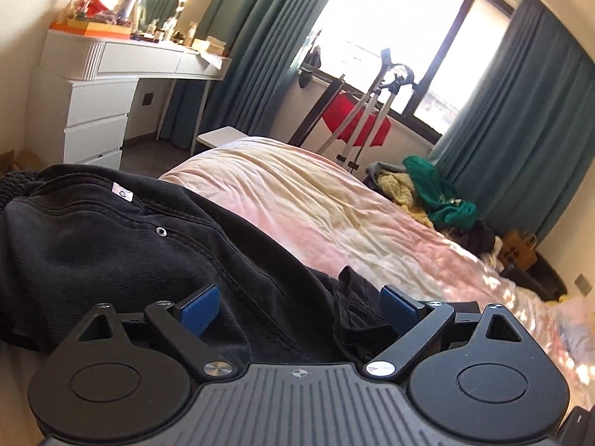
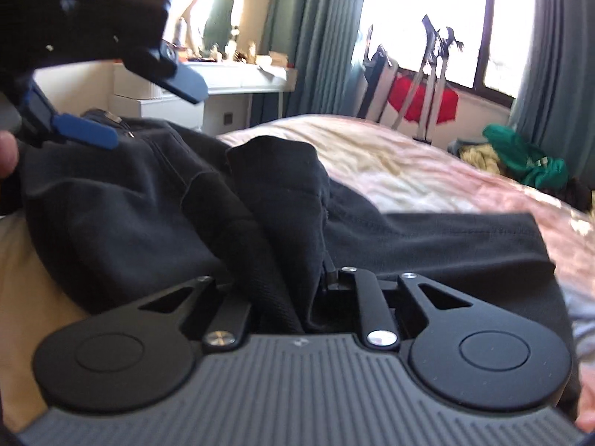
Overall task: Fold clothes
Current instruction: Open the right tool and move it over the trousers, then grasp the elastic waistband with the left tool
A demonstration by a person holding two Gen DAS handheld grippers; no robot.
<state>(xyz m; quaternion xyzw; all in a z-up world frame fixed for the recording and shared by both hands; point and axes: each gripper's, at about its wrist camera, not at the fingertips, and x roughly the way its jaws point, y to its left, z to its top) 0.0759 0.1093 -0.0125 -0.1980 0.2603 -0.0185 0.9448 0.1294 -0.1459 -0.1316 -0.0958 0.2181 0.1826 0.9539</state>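
Note:
A black garment [image 1: 122, 252] with a white neck label and a snap button lies on the bed in front of me. My left gripper [image 1: 299, 306] is open, its blue pads spread wide just above the black cloth. It also shows in the right wrist view [image 2: 148, 111], open, hovering over the garment's far left part. My right gripper [image 2: 288, 290] is shut on a raised fold of the black garment [image 2: 275, 200]; the cloth covers its fingertips.
A pink and cream bedspread [image 1: 316, 200] covers the bed. A pile of green and yellow clothes [image 1: 435, 193] lies at its far right. A white dresser [image 1: 111, 85] stands at the left, a stand with red cloth [image 1: 357, 119] by the window.

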